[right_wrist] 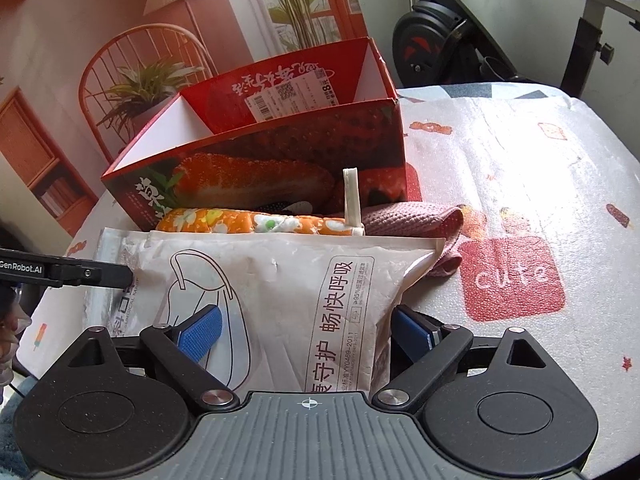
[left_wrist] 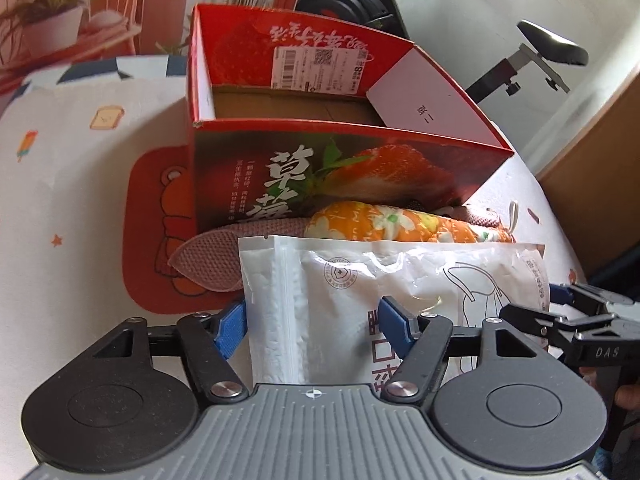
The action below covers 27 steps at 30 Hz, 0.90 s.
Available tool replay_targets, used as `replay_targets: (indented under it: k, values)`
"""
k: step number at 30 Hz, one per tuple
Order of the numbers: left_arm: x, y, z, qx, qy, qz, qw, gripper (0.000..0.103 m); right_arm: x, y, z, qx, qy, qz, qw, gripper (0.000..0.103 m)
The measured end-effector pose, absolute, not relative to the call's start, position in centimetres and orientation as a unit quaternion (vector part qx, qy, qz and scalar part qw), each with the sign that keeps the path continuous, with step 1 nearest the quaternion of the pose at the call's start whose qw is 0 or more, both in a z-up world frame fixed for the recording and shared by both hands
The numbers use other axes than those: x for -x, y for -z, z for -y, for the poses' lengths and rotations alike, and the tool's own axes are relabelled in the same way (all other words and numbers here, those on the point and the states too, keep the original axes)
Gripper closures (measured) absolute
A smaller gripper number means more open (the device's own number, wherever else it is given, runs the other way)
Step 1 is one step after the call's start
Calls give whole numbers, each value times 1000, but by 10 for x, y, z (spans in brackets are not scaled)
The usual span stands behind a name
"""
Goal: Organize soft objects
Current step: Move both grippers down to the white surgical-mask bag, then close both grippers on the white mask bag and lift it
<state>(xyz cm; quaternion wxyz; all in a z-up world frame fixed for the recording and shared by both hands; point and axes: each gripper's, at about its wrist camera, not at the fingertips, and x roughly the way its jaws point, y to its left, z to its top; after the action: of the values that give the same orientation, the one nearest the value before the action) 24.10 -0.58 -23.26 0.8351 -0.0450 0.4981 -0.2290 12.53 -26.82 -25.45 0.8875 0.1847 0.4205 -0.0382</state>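
Between my tongs: mask pack (left_wrist: 360, 280), flat on table (right_wrist: 520, 160), both pairs gaping astride it, left gripper (left_wrist: 312, 324) and right gripper (right_wrist: 308, 332) (pads not pressing). Behind: orange floral pad (left_wrist: 400, 224), pink cloth (right_wrist: 408, 216), red box (left_wrist: 320, 160).

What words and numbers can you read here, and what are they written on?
"cute": red patch on the tablecloth
"畅快呼吸": white mask bag
"草莓": red strawberry box
"8元": the box's sticker; rest too small
"GenRobot.AI": left gripper
"DAS": right gripper
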Motion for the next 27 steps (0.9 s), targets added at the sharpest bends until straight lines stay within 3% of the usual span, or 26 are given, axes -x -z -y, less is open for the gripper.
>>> replay_targets:
  k: [3, 9, 13, 15, 22, 27]
  values:
    - [-244, 233, 4, 59, 236, -506, 828, 50, -126, 249, 268, -187, 38, -421, 887, 16]
    - [-235, 221, 4, 46, 252, -486, 836, 56, -124, 227, 261, -177, 16, -407, 896, 22]
    - [-232, 214, -9, 57, 238, -474, 846, 77, -123, 216, 261, -162, 17, -403, 901, 36]
    - [-228, 206, -17, 61, 232, -464, 853, 81, -122, 209, 263, -162, 10, -398, 903, 42]
    - [-220, 161, -28, 48, 227, -396, 888, 83, -126, 175, 263, -133, -14, -364, 922, 61]
    - [-231, 122, -22, 49, 232, -343, 909, 83, -143, 137, 267, -67, -14, -317, 946, 64]
